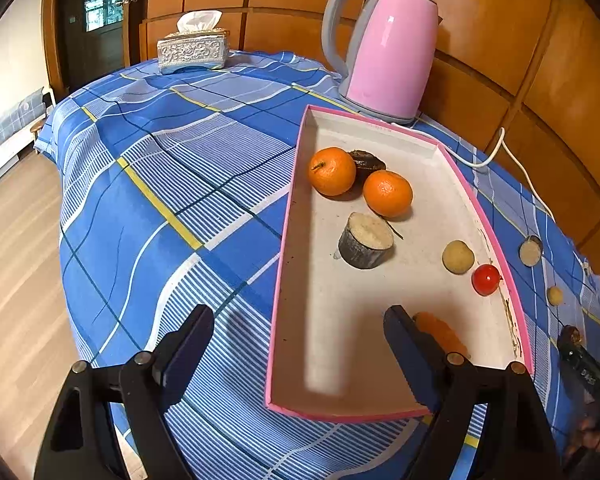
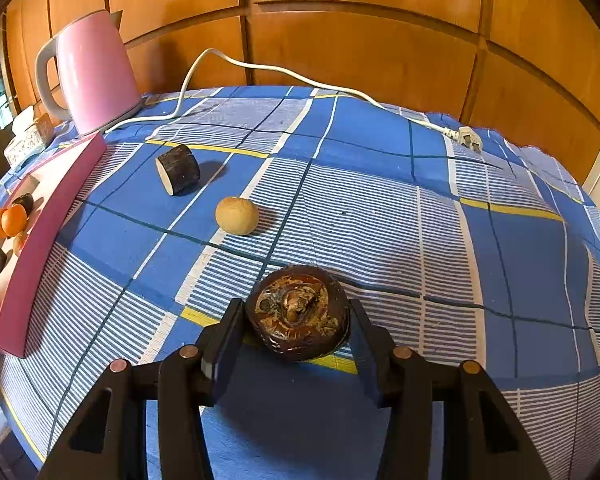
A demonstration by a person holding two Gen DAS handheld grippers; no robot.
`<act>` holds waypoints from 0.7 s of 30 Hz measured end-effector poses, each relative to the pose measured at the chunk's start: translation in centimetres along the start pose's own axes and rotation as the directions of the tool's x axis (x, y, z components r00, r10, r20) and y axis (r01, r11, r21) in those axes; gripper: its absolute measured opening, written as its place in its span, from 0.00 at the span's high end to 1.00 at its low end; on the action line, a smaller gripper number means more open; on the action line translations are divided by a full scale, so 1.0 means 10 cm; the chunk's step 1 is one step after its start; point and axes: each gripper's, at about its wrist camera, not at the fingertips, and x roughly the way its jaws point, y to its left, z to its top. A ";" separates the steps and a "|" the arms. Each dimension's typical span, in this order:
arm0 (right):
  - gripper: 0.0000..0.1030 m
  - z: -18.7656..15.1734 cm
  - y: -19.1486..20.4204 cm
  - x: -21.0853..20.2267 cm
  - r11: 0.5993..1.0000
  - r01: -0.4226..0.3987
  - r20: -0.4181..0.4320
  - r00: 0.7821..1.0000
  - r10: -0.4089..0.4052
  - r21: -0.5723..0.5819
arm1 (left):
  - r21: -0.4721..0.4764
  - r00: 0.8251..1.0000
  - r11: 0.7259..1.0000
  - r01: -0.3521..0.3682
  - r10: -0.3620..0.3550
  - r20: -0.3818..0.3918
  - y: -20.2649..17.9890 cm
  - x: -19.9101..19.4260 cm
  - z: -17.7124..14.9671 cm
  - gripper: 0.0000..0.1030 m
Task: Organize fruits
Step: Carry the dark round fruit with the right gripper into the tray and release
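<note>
A pink-rimmed tray (image 1: 288, 216) lies on the blue plaid table; it also shows in the right wrist view (image 2: 48, 224). In it are two oranges (image 1: 332, 171) (image 1: 387, 193), a dark cut piece (image 1: 366, 245), a tan ball fruit (image 1: 458, 256), a cherry tomato (image 1: 485, 279) and an orange piece (image 1: 440, 332). My left gripper (image 1: 300, 344) is open and empty over the tray's near end. My right gripper (image 2: 297, 322) is shut on a dark brown water chestnut (image 2: 298, 312) resting on the cloth. A tan round fruit (image 2: 237, 215) and a dark cut piece (image 2: 179, 175) lie beyond it.
A pink kettle (image 1: 388, 52) stands behind the tray, its white cord (image 2: 300, 78) and plug (image 2: 468, 138) trailing across the table's back. A silver tissue box (image 1: 192, 52) sits at the far left corner. A wood panel wall is behind.
</note>
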 end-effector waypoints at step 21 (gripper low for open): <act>0.51 0.08 0.25 -0.30 0.996 -0.084 -0.019 0.996 0.084 -0.006 | -0.010 1.000 1.000 0.008 -0.008 0.006 0.06 -0.05 -0.01 0.14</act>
